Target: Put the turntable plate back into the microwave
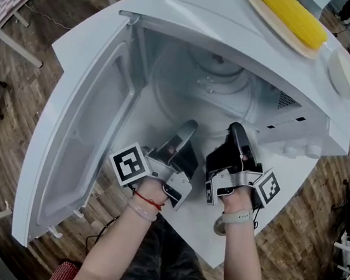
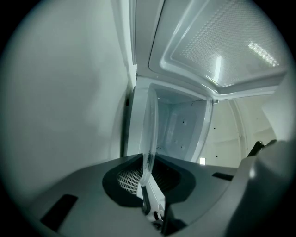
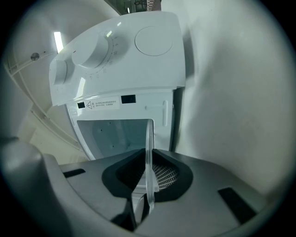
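Observation:
The clear glass turntable plate (image 1: 205, 108) lies roughly level in the mouth of the white microwave (image 1: 196, 24), mostly inside the cavity. My left gripper (image 1: 186, 130) is shut on its near rim at the left, and my right gripper (image 1: 236, 130) is shut on the near rim at the right. In the left gripper view the plate (image 2: 150, 134) stands edge-on, pinched in my left gripper (image 2: 147, 178). The right gripper view has the same plate (image 3: 149, 152) edge-on in my right gripper (image 3: 149, 185), with the cavity (image 3: 113, 132) straight ahead.
The microwave door (image 1: 86, 131) hangs wide open at the left. On top of the microwave sit a tray with a yellow corn cob (image 1: 288, 15) and a white dish (image 1: 345, 72). The control panel with two knobs (image 3: 95, 48) is beside the cavity. Wood floor surrounds the table.

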The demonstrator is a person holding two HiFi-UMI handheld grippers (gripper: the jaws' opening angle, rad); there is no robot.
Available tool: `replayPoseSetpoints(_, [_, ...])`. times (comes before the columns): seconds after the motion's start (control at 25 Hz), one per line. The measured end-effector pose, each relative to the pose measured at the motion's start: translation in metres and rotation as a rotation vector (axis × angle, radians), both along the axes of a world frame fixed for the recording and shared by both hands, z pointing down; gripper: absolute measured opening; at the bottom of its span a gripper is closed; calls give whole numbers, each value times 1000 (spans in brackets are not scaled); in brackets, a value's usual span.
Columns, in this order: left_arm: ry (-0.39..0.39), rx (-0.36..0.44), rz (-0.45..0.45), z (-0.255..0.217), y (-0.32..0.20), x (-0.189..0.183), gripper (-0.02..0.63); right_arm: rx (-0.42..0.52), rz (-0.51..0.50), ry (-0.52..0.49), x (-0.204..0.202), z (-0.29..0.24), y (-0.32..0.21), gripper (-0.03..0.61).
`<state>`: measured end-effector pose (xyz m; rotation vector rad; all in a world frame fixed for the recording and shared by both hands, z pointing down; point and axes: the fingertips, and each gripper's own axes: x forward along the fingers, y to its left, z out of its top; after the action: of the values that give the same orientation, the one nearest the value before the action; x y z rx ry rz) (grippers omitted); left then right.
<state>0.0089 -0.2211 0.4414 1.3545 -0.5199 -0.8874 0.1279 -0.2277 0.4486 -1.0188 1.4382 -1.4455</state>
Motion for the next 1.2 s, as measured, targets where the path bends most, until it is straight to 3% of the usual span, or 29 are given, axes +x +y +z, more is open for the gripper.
replayPoseSetpoints(0.56, [-15, -12, 15, 2, 15, -1, 45, -2, 9, 16, 9, 0, -6, 58])
replayPoseSetpoints(0.88, [-25, -24, -6, 4, 5, -3, 44, 35, -64, 170, 1, -8, 0, 60])
replayPoseSetpoints(1.2, [-14, -26, -18, 4, -8, 0, 44, 39, -175, 151, -33, -4, 15, 60])
